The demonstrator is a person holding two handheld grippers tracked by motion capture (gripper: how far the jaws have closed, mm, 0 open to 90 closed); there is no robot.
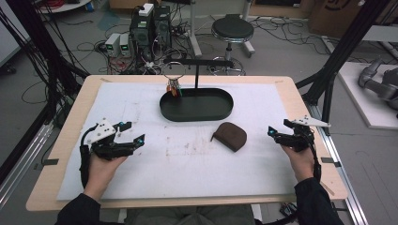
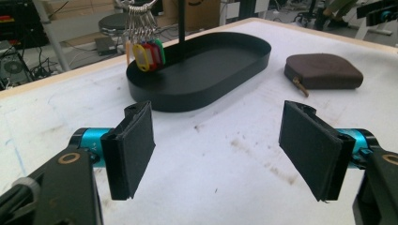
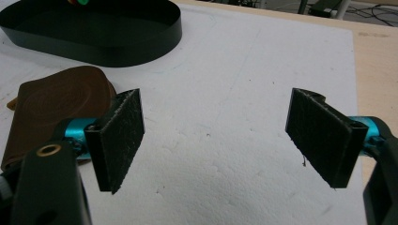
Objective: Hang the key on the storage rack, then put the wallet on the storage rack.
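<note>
Brown, seemingly leather pouch [image 1: 230,136] lies between both gaping hand-held grippers.

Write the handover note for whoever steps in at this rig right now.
Left claw: open, holding nothing, over the white mat at its left side.
Right claw: open, holding nothing, near the mat's right edge.
Brown pouch: lies on the mat between the claws, nearer the right one, just in front of the black oval tray; neither claw touches it.
Key bunch: coloured tags hang on a ring from the stand's crossbar, over the tray's left end.
Done: nothing grasped so far.
Left: likely all of it; the pouch and the keys both sit untouched.
</note>
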